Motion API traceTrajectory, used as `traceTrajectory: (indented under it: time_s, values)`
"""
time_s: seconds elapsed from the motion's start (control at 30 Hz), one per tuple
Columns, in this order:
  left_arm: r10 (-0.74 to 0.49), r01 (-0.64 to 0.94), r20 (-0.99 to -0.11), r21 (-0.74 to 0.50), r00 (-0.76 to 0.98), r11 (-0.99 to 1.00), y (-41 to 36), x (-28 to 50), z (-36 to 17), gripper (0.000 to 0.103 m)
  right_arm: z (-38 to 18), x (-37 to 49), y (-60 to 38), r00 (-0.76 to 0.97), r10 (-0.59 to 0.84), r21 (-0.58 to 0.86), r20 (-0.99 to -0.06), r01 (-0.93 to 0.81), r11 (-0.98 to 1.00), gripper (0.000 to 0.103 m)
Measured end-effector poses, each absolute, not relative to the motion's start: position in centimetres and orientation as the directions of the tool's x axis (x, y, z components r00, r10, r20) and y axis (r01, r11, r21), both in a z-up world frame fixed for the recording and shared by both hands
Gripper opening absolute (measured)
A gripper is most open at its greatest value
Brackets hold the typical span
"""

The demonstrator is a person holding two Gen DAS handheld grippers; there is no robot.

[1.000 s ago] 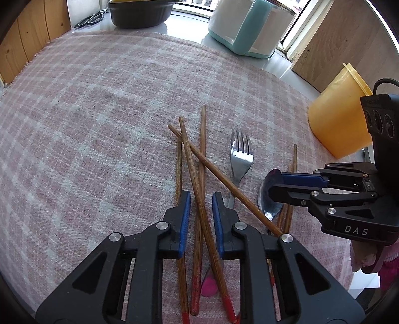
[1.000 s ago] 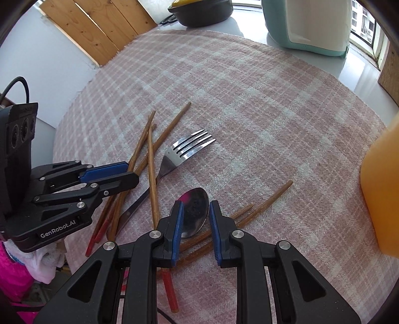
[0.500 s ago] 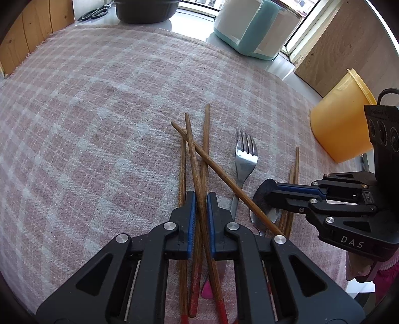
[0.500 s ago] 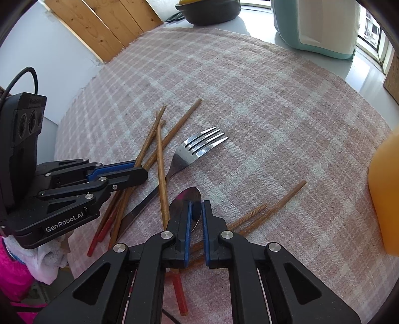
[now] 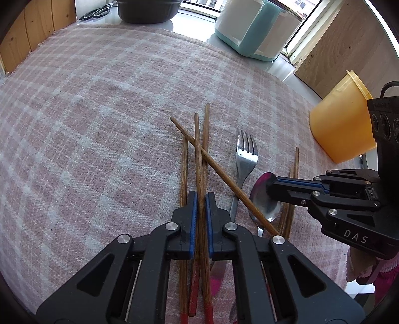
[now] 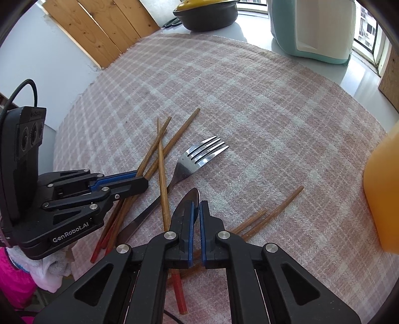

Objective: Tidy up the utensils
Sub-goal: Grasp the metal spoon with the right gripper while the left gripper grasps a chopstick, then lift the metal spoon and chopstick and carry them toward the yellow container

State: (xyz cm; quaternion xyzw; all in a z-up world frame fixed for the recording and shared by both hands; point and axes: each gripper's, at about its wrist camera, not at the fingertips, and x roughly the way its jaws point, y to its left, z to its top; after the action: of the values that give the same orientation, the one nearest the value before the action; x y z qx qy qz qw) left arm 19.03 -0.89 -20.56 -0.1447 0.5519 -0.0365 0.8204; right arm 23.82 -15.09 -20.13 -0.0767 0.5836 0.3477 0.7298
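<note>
The chopsticks (image 5: 199,159) lay in a crossed heap on the pink checked cloth (image 5: 99,124), with a fork (image 5: 245,159) just beside them and a spoon (image 5: 264,199) beyond that, next to two more chopsticks (image 6: 269,214). The left tongs (image 5: 200,202) were pressed in on one chopstick of the heap, pinching it along its length; the right tongs (image 6: 195,211) were nipped on the spoon's bowl, edge-on.

To my eye the trouble would come on the lift: another stick (image 5: 224,177) lay slantwise over the pinched one, so raising it might drag or flick that one across the cloth, perhaps onto the fork. The spoon, held by its smooth curved bowl, looked apt to swivel or slip out.

The cloth covered a pale worktop by a window, where an orange tub (image 5: 341,124), a teal and white appliance (image 5: 254,30), a dark pot (image 5: 147,11) and scissors (image 5: 96,11) stood along the edges, with wooden boards (image 6: 99,30) behind
</note>
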Motion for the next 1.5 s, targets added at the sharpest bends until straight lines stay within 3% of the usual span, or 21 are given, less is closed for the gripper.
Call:
traceTrajectory:
  time_s: [0.4,0.87,1.5]
  values:
    - [-0.219,-0.113,-0.888,-0.287,0.403,0.951,-0.6,18.6,-20.0,0.005,-19.8,23.3,-13.4,0.102,0.389,0.243,-0.916,-0.629,0.738,0.002]
    - [-0.201,-0.087,-0.868,-0.267,0.454,0.960,-0.4,18.3,-17.2,0.005,-14.1,22.8,-15.3,0.253,0.417,0.168,-0.873,-0.645,0.745,0.000]
    - [-0.212,-0.070,-0.893,-0.260,0.398,0.963,-1.1,18.8,-20.0,0.005,-14.3,23.0,-16.5,0.264,0.400,0.158,-0.878,-0.629,0.761,0.000]
